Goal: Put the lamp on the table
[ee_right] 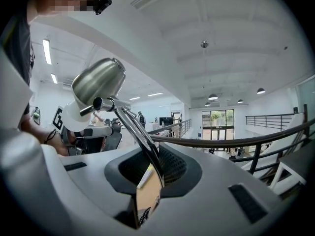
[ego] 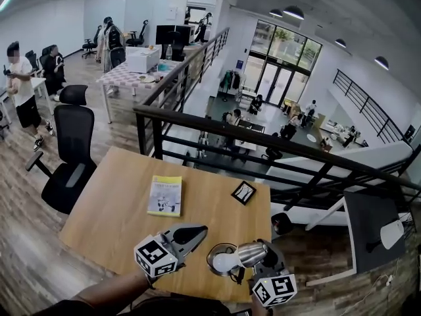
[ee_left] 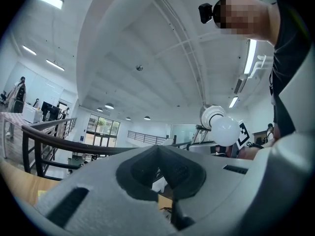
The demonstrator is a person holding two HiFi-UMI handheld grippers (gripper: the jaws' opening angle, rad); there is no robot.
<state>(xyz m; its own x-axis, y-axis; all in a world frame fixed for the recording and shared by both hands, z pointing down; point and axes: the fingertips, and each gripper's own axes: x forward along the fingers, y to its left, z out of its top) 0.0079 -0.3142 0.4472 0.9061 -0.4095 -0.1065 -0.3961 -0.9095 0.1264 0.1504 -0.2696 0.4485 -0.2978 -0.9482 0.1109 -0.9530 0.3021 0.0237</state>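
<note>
The lamp has a chrome shade, a white bulb and a thin metal arm. It is held tilted above the near right part of the wooden table. My right gripper is shut on the lamp's arm, and the shade rises up and to the left of its jaws. The left gripper hovers just left of the lamp with its jaws together and nothing in them. From the left gripper view the bulb shows to the right, above the left gripper.
A yellow book and a small black square thing lie on the table. A dark railing runs along its far edge over a drop. A black office chair stands to the left, a white side table to the right.
</note>
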